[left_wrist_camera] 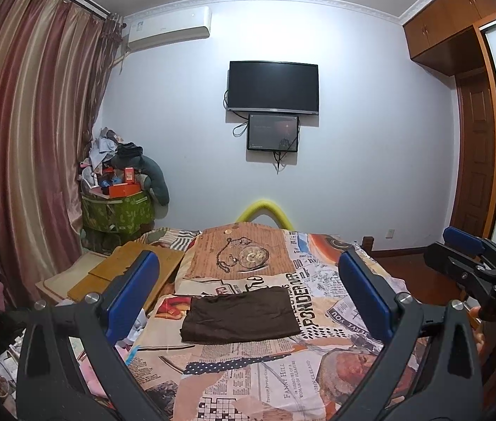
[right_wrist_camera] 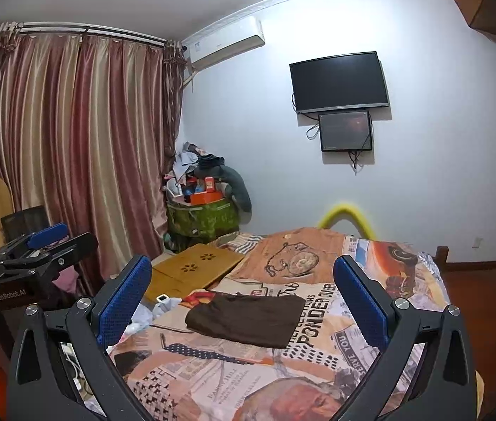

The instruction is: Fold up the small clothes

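Note:
A dark brown garment point(left_wrist_camera: 240, 315) lies folded into a flat rectangle on the patterned bedspread point(left_wrist_camera: 265, 379); the right wrist view shows the same garment point(right_wrist_camera: 248, 319). My left gripper point(left_wrist_camera: 248, 273) hovers above and short of it, open, blue pads wide apart, nothing between them. My right gripper point(right_wrist_camera: 244, 277) is likewise open and empty, raised over the near part of the bed. The right gripper point(left_wrist_camera: 472, 245) appears at the right edge of the left wrist view; the left gripper point(right_wrist_camera: 54, 235) shows at the left of the right wrist view.
A wooden lap desk point(right_wrist_camera: 191, 270) lies at the bed's left side. A green bin point(right_wrist_camera: 205, 221) piled with boxes and clothes stands in the corner by the curtains point(right_wrist_camera: 72, 158). A television point(left_wrist_camera: 272, 86) hangs on the far wall. A yellow foam arc point(left_wrist_camera: 263, 210) rises behind the bed.

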Motion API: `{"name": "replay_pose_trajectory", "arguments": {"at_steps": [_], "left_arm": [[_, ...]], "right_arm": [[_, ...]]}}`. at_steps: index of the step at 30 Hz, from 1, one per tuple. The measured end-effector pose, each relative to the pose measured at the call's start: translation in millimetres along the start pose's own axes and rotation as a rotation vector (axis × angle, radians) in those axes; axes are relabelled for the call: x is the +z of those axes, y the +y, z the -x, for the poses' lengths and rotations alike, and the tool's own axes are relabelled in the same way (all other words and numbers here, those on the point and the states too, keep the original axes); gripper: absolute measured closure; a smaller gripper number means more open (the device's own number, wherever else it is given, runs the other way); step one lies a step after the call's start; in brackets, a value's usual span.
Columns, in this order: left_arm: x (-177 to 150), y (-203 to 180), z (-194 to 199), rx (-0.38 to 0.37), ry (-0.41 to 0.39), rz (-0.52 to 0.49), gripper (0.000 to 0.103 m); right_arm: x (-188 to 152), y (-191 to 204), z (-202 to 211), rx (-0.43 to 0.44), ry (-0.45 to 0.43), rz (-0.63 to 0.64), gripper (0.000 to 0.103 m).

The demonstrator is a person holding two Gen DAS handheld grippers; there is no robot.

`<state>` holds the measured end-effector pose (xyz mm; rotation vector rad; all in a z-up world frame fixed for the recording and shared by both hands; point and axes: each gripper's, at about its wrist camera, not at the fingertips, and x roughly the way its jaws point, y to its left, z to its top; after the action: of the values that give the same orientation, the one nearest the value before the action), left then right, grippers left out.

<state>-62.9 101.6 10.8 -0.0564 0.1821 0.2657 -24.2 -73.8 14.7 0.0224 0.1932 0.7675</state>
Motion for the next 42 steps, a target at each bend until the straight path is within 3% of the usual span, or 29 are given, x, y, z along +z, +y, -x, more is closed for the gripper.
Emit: {"name": "replay_pose_trajectory", "arguments": {"at_steps": [42], "left_arm": [[-1, -13, -3, -0.036, 0.029, 0.000, 0.000]], "right_arm": [[-4, -2, -4, -0.008, 0.006, -0.014, 0.000]]}}
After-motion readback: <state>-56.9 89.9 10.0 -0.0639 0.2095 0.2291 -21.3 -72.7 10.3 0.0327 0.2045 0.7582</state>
